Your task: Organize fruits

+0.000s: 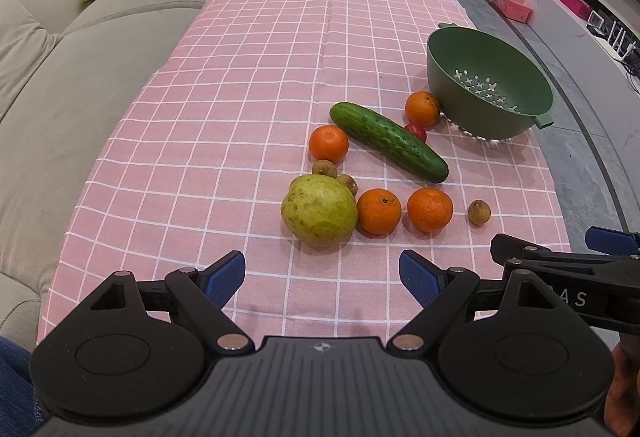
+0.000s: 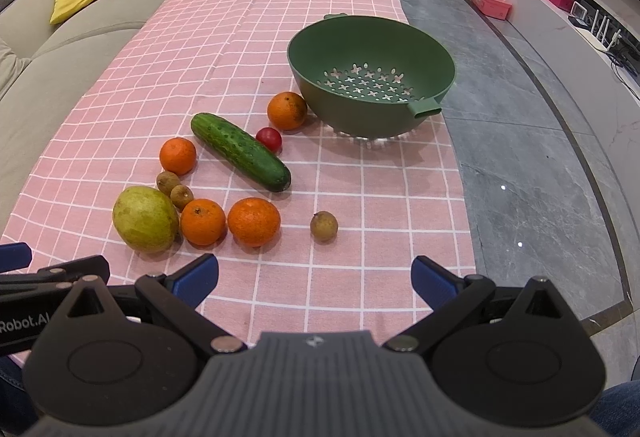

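Fruits [image 2: 203, 222] lie clustered mid-table, left of the green colander [image 2: 370, 73], which sits near the table's [image 2: 224, 37] right edge. Bare cloth stretches beyond. Left gripper [image 1: 322, 271] and right gripper [image 2: 315, 275] hover at the near edge, fingers wide, holding nothing.

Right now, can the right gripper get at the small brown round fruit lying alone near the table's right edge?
Probably yes: the right gripper is open, and only bare pink checked tablecloth lies between its jaws and the small brown round fruit.
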`<action>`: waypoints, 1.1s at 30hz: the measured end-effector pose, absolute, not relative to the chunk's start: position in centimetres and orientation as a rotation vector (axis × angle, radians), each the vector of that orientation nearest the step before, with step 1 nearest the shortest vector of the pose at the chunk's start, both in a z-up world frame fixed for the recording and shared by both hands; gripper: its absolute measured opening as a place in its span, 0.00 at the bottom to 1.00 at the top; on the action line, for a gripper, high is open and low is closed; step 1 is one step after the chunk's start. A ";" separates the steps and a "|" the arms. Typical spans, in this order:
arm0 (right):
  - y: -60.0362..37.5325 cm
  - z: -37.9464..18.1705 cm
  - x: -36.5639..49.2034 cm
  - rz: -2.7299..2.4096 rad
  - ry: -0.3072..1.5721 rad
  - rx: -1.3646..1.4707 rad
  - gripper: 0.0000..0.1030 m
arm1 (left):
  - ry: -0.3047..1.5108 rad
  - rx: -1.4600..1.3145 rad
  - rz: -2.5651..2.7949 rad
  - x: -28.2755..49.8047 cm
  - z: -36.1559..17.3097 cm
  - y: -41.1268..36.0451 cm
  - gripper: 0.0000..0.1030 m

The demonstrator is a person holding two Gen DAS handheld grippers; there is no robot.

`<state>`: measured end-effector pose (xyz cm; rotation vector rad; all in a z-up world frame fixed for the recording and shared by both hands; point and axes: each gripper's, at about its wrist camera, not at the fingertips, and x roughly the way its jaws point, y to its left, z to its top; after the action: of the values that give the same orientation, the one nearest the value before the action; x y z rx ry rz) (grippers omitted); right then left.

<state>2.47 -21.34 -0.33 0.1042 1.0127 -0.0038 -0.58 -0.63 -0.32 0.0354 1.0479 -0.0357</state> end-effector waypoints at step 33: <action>-21.5 -0.5 2.5 0.012 1.007 0.105 0.96 | 1.059 0.039 -0.071 -0.2 -0.5 -0.1 0.99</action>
<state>2.53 -21.50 -0.47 0.1045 1.0065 0.0118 -0.25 -0.09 -0.49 0.0387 1.0591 -0.0706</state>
